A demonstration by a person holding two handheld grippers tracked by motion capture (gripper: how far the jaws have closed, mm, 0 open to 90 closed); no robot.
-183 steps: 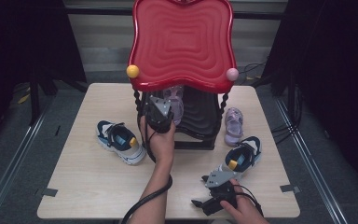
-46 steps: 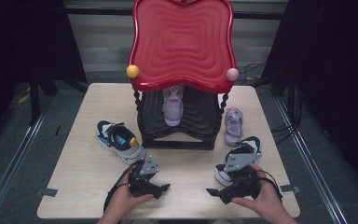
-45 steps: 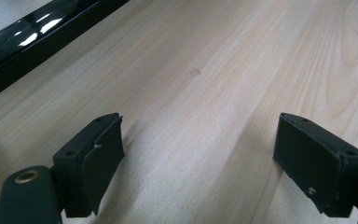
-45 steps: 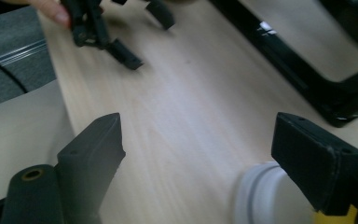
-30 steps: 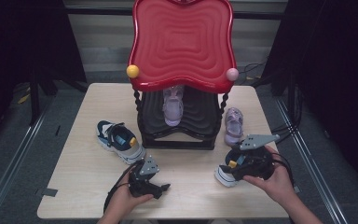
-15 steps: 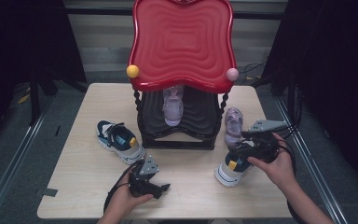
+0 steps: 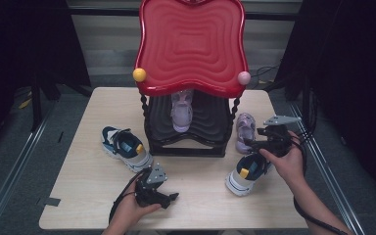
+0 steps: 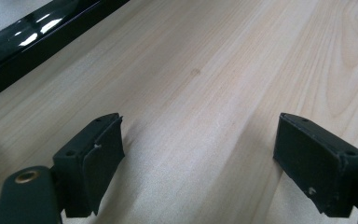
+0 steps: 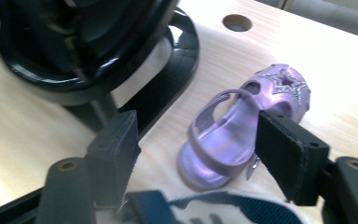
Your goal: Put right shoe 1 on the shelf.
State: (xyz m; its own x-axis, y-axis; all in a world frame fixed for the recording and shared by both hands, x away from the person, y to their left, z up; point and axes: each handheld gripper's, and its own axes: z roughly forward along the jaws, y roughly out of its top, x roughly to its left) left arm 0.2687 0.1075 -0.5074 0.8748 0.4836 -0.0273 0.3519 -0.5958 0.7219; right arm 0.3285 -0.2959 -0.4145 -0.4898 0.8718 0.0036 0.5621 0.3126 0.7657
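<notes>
A purple sandal (image 7: 245, 131) lies on the table to the right of the red-topped black shoe stand (image 7: 192, 49). Its twin (image 7: 181, 110) sits on the stand's lower shelf. My right gripper (image 7: 252, 143) points left at the table sandal, just above a blue and white sneaker (image 7: 247, 174). In the right gripper view the sandal (image 9: 223, 140) lies just beyond the open jaws of my right gripper (image 9: 200, 140); they have just been closing and no pad presses on it. My left gripper (image 7: 157, 195) rests open near the front edge, over bare wood (image 8: 205, 70).
A second blue and white sneaker (image 7: 126, 148) lies left of the stand. The stand's black base (image 9: 74, 56) is close on the left of the right gripper's jaws. A round hole (image 9: 237, 22) is in the tabletop behind the sandal. Dark curtains flank the table.
My right gripper has moved from beside the right sneaker away from me, up to the purple sandal, and its jaws have narrowed. The left gripper has stayed where it was.
</notes>
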